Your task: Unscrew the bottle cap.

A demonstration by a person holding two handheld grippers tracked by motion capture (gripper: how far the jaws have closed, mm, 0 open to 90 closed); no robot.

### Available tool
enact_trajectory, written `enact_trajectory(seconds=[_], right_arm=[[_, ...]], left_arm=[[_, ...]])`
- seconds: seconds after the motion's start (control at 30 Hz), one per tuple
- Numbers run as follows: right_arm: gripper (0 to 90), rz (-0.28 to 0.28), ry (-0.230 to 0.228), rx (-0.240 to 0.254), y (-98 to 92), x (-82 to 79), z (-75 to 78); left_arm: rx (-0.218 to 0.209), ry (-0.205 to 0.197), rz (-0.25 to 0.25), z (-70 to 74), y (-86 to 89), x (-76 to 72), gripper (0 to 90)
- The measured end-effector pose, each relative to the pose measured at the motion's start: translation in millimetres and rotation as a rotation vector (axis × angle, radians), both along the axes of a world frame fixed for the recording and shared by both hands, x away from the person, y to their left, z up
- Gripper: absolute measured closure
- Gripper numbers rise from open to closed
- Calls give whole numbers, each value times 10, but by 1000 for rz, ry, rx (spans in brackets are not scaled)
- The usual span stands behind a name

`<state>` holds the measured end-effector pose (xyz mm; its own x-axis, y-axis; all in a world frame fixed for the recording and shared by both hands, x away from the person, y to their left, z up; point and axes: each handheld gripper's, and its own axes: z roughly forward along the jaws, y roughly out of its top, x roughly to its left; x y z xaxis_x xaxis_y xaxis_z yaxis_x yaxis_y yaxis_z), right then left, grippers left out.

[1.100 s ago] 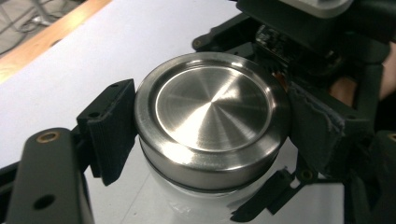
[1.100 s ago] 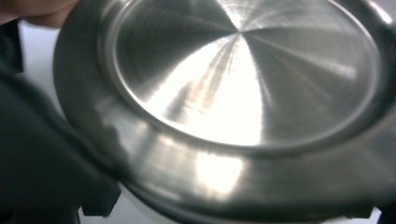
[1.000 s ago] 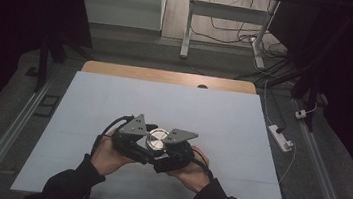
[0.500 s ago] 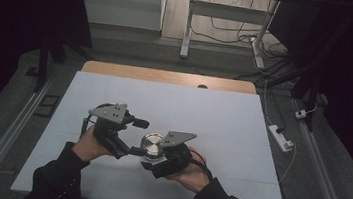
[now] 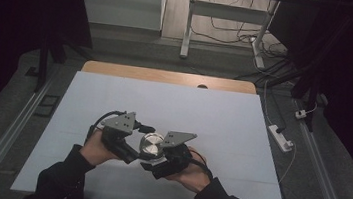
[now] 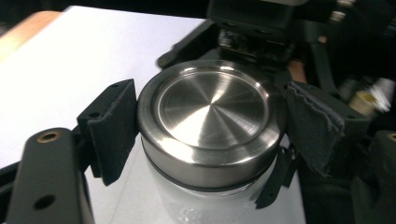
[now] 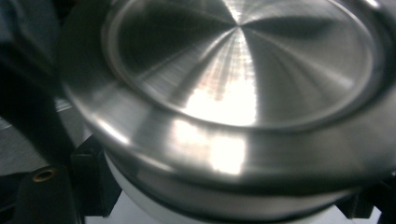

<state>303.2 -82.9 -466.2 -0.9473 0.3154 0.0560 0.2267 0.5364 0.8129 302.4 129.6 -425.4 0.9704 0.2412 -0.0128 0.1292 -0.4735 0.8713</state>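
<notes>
- The jar (image 5: 151, 146) is the landmark: a clear-bodied container with a brushed steel lid (image 6: 212, 109), standing upright on the white table (image 5: 222, 120) towards the person's side of it.
- To the left of the jar, the left gripper (image 5: 132, 140) comes at the lid from the side. In the left gripper view its two jaws bracket the lid's rim, the left pad touching or just beside the steel, the cloth-wrapped right pad just beside it; I judge them closing round the lid but not clearly clamped, so whether they pinch it I cannot tell.
- This placement looks meant for twisting: jaws at lid height, on opposite sides of the rim, would give a turning grip.
- To the right of the jar, the right gripper (image 5: 157, 159) sits lower, against the body under the lid. Its view is very close and blurred; black jaws show on both sides beneath the rim, apparently steadying the jar, though I cannot tell whether they press on it.
</notes>
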Motion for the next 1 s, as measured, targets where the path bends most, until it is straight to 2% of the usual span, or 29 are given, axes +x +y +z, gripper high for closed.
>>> enact_trajectory(seconds=[0.2, 0.3, 0.37, 0.43, 0.5, 0.67, 0.8, 0.9, 1.0], right_arm=[[145, -145, -30, -36, -33, 58, -23], [144, -177, -43, -54, -44, 75, -39], [144, -173, -40, -47, -51, 77, -36], [144, -158, -36, -26, -57, 74, -10], [144, -137, -27, 4, -71, 66, 19], [144, -57, -12, 45, -81, 43, 55], [144, -30, -12, 33, -39, 11, 33], [144, -18, -6, 27, -15, 0, 12], [144, -9, -2, 30, -9, -6, 11]], left_arm=[[30, -24, 229, -26, -230, -98, 210], [48, -26, 267, -29, -293, -118, 208], [47, -1, 238, 1, -275, -98, 175], [11, 29, 201, 47, -213, -80, 139], [-7, 41, 162, 101, -140, -68, 115], [-64, 30, 70, 189, 91, -47, 151], [-118, 31, 49, 223, 240, -23, 167], [-122, 34, 22, 223, 269, -17, 174], [-73, 33, -26, 198, 231, -18, 153]])
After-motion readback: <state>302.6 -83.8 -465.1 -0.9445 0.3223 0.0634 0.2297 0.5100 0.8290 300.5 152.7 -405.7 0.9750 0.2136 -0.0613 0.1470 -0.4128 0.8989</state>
